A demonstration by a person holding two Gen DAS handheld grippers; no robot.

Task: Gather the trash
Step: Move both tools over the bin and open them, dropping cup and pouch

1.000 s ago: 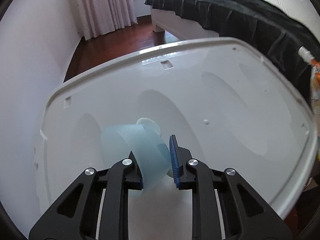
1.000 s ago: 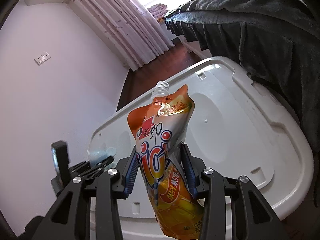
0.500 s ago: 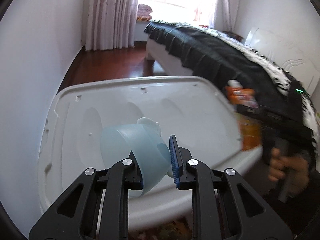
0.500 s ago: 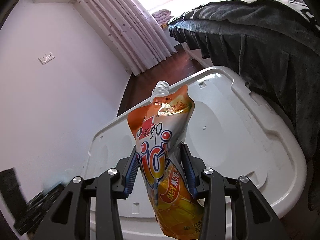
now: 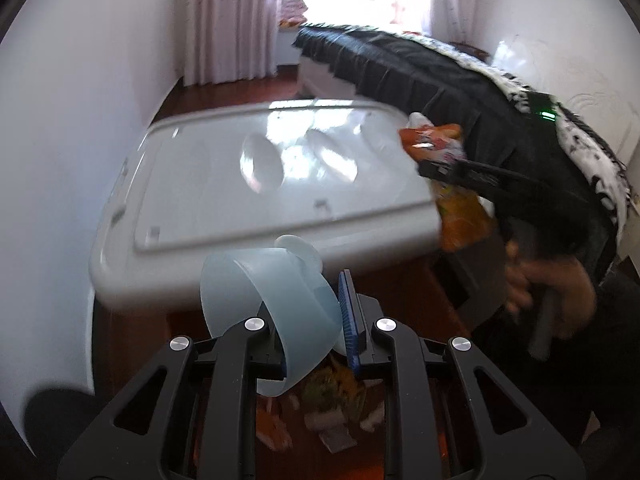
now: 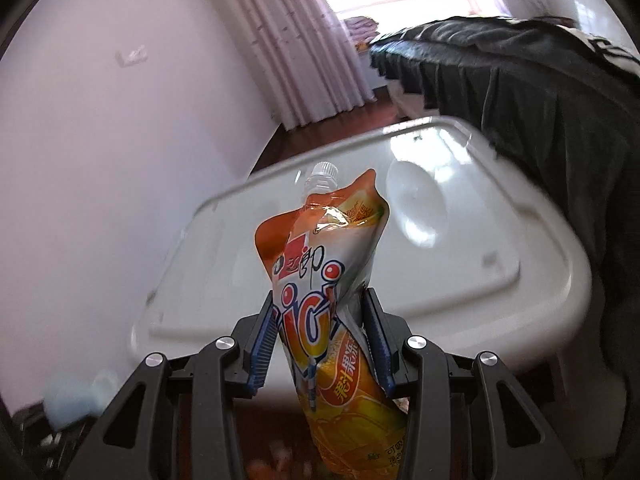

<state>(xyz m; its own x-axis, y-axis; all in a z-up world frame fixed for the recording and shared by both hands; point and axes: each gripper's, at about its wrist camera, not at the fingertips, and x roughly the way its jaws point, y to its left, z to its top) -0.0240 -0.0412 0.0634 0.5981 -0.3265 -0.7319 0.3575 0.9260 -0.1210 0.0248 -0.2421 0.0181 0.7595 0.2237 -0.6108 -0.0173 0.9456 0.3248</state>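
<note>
Presently both tools are loaded. The left gripper [image 5: 312, 334] is clamped on the wall of a pale blue cup [image 5: 268, 304], thin and easily crushed; the rim grip suits it. The right gripper [image 6: 320, 344] pinches an orange drink pouch [image 6: 328, 280] at mid-body, soft, slick foil, likely light. Both hang clear of the white bin lid [image 5: 280, 168], above litter [image 5: 332, 396] on the floor.

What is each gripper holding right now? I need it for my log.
Left gripper: shut on the pale blue plastic cup.
Right gripper: shut on the orange drink pouch.
</note>
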